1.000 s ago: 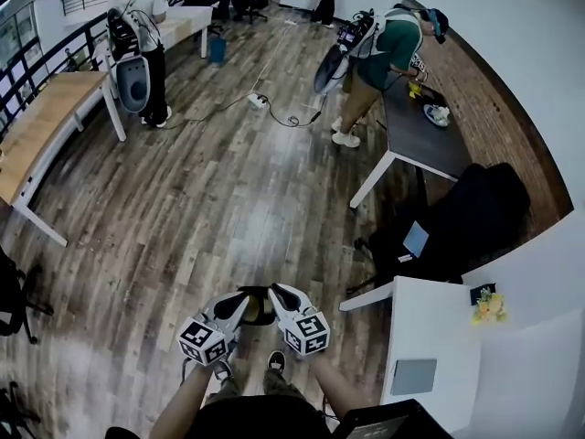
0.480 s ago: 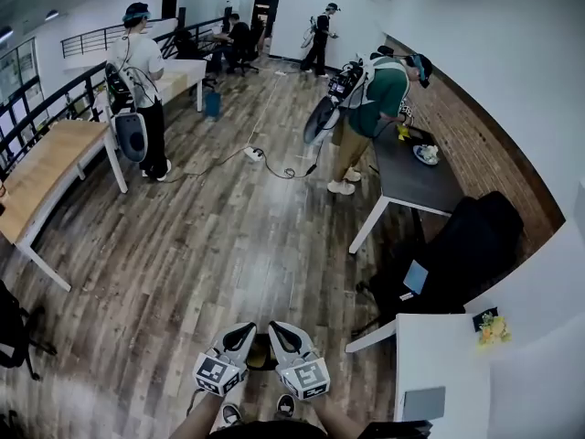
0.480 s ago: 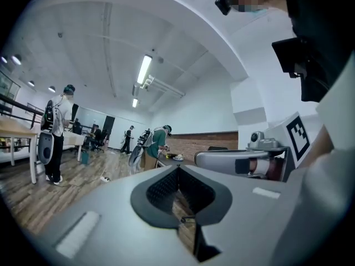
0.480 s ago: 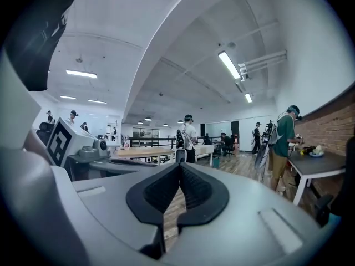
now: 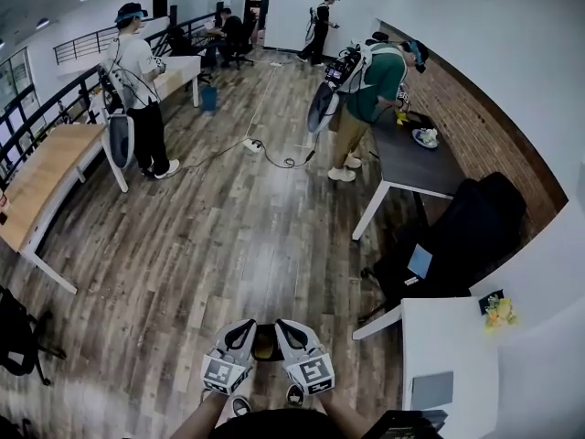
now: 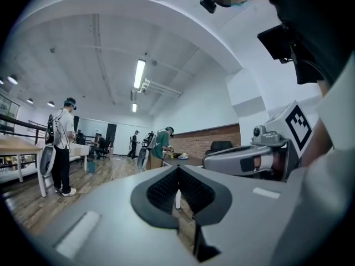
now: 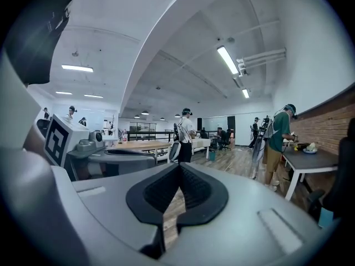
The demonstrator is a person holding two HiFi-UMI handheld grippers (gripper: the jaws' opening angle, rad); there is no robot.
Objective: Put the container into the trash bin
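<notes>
Floor (image 5: 210, 236) of wood planks, white desk (image 5: 448, 337), left claw (image 6: 177, 182) and right claw (image 7: 179, 179) closed, empty

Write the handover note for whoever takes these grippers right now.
Left claw: shut, nothing between the jaws.
Right claw: shut, nothing between the jaws.
Both are held low, side by side, over the wood floor.
Job's things: no container shows in any view. A small blue thing beside the far desk may be a bin; it is too small to tell.
Done: cannot tell whether the container has gone in.
Left: if it has not, find the container, pick it up and drop it in the bin.
</notes>
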